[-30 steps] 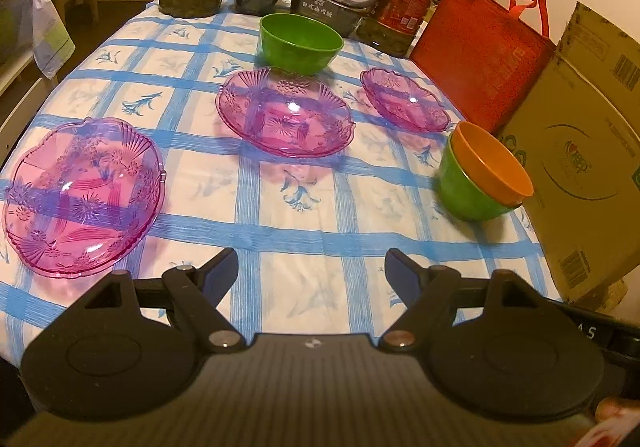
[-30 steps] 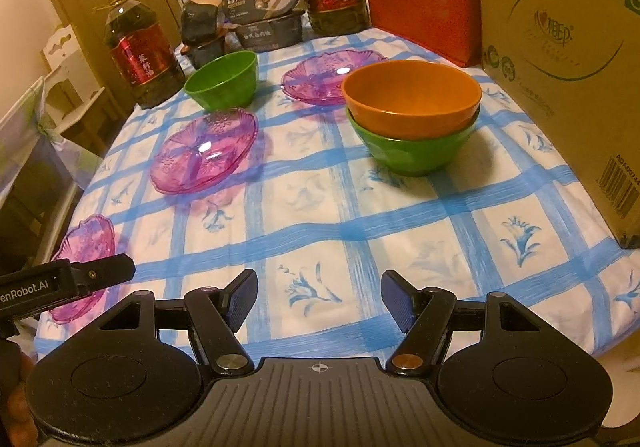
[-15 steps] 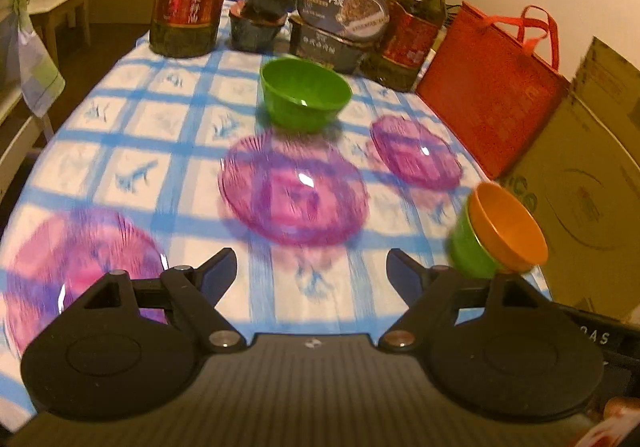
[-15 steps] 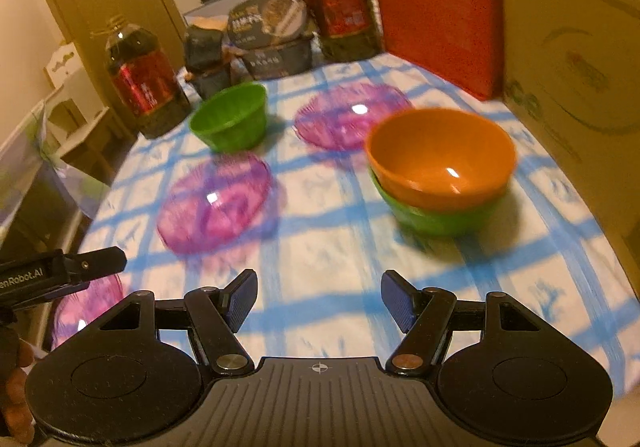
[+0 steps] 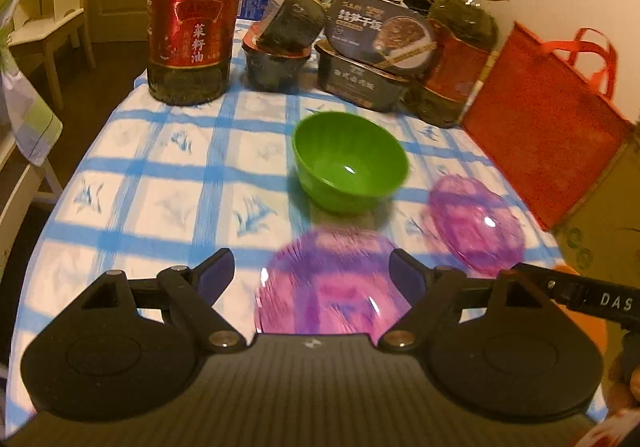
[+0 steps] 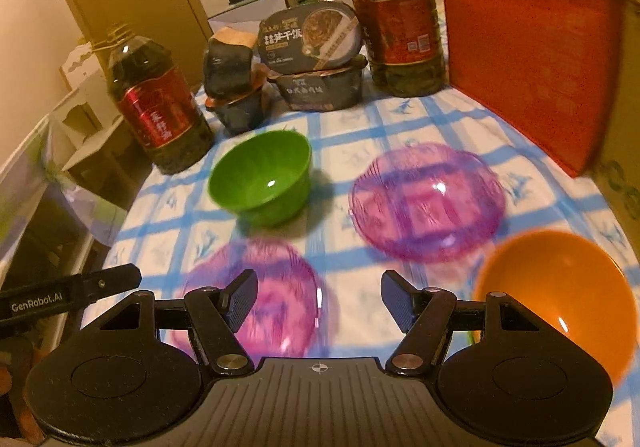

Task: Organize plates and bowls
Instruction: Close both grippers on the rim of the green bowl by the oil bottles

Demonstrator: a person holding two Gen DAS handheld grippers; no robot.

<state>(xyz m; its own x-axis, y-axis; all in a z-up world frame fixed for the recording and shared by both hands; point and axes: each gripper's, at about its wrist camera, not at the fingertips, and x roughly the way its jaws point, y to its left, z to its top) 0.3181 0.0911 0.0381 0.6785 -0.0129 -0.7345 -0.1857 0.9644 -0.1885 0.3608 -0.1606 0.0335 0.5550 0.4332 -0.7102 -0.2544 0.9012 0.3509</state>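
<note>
A green bowl [image 5: 349, 164] stands mid-table, also in the right wrist view [image 6: 262, 177]. One purple glass plate [image 5: 332, 283] lies just ahead of my open, empty left gripper [image 5: 311, 275]. A second purple plate [image 5: 476, 223] lies to its right, also in the right wrist view [image 6: 428, 199]. My right gripper [image 6: 319, 301] is open and empty above the table, with the near purple plate [image 6: 260, 291] under its left finger. An orange bowl [image 6: 556, 295] sits at its right.
The table has a blue-checked cloth [image 5: 168, 183]. Two large oil bottles [image 5: 192, 19] [image 6: 396, 23] and stacked dark food boxes [image 5: 368, 59] line the far edge. A red bag [image 6: 528, 43] and a cardboard box stand along the right side. A white chair [image 5: 44, 27] is at left.
Both grippers have moved forward over the table toward the far end. The near-left purple plate has dropped out of the left view. Both stay open.
</note>
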